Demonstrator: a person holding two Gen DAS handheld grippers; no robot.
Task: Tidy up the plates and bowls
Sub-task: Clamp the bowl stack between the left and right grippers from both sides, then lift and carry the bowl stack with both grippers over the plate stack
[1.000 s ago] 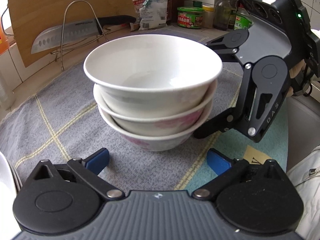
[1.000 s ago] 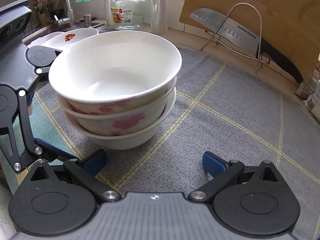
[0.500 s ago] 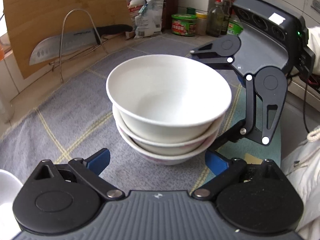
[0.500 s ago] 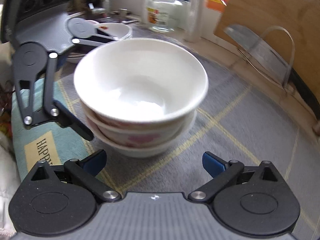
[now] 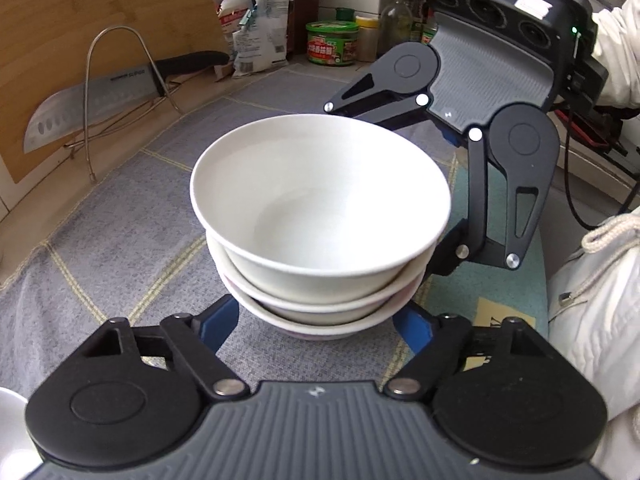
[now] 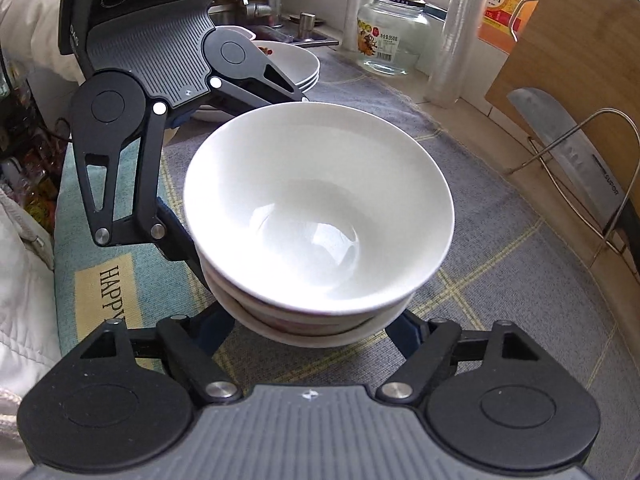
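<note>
1. The stack of bowls [image 5: 320,220] stands on the grey cloth [image 5: 120,240] on the table;
2. left hand-held gripper [image 5: 316,324], jaws just closing, clamps the lowest bowl;
3. right hand-held gripper [image 6: 312,330] likewise, from the opposite side.

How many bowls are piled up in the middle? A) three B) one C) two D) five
A: the bowl stack shows three rims, one nested inside the next, with pink flowers on the lower ones, standing on the grey mat.
</note>
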